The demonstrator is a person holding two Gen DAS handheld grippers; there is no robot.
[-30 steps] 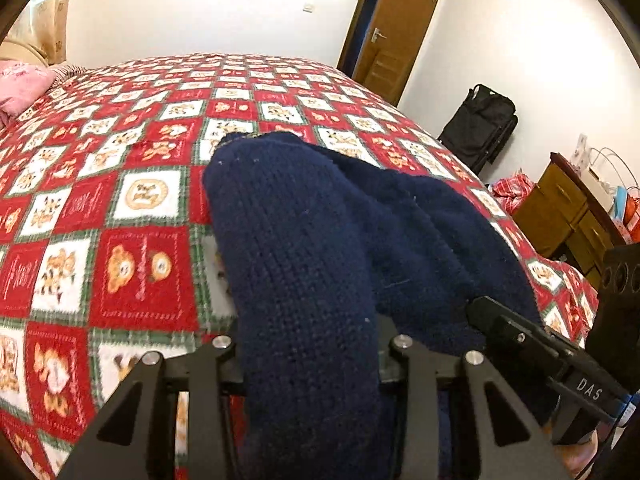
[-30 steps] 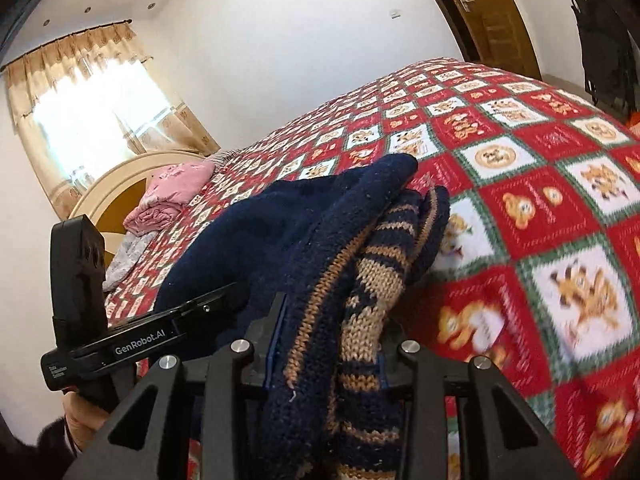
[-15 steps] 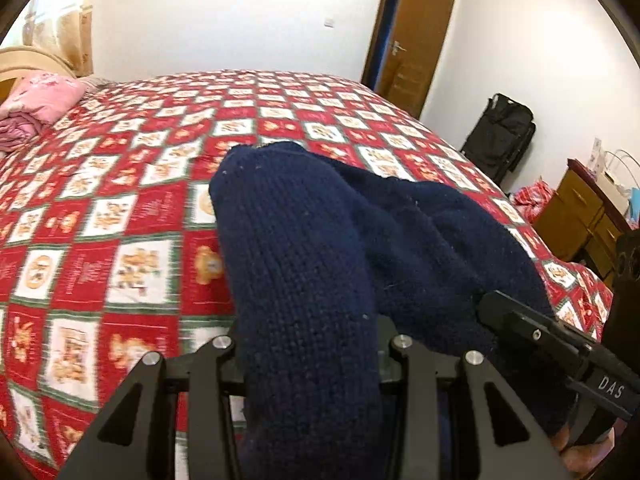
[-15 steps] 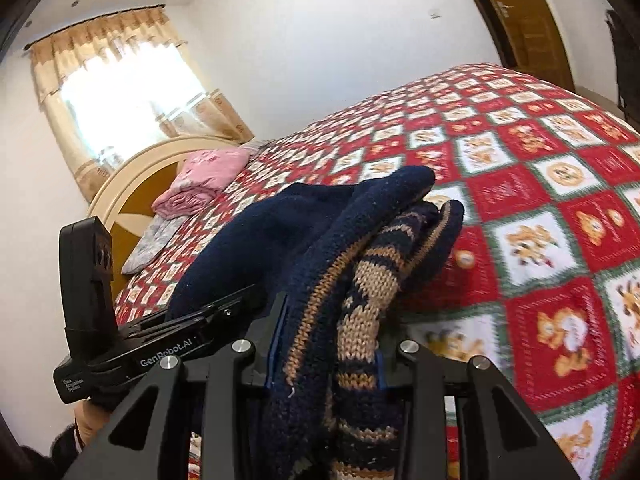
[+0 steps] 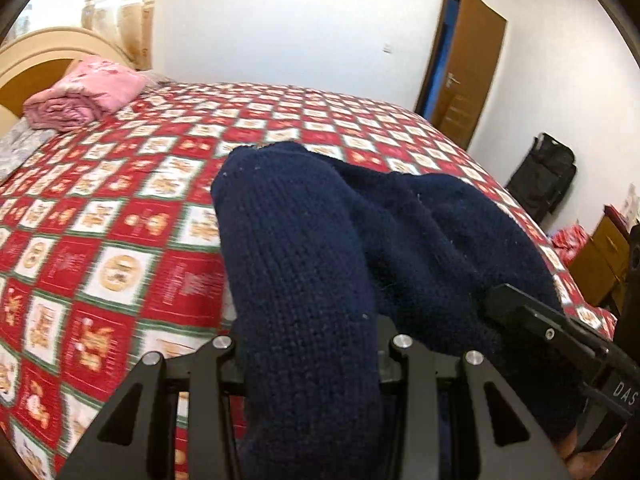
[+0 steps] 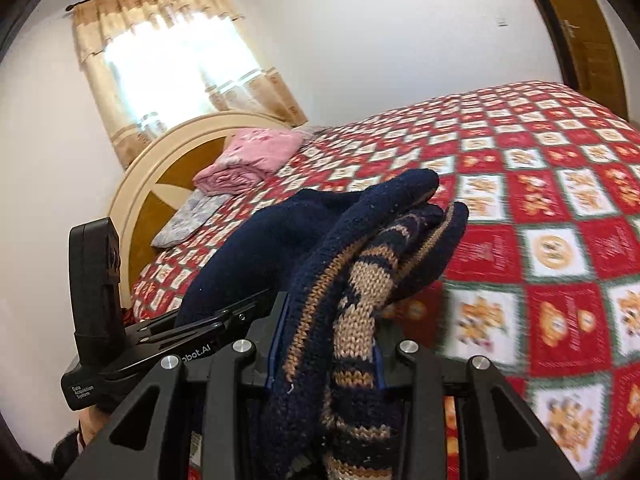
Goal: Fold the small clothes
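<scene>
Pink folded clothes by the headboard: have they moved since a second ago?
Cannot tell. The pink folded clothes sit lower and nearer centre than before, but the headboard beside them shifted alike, so the camera moved.

white walls (image 5: 280, 32) enclose a bed (image 5: 120, 208) with a red checked quilt and arched headboard (image 6: 160, 168); curtained window (image 6: 168, 60) glows, brown door (image 5: 468, 68) stands ajar.

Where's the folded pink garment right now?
The pink garment lies at the head of the bed, against the headboard: upper left in the left wrist view, left of centre in the right, beyond the navy sweater.
</scene>
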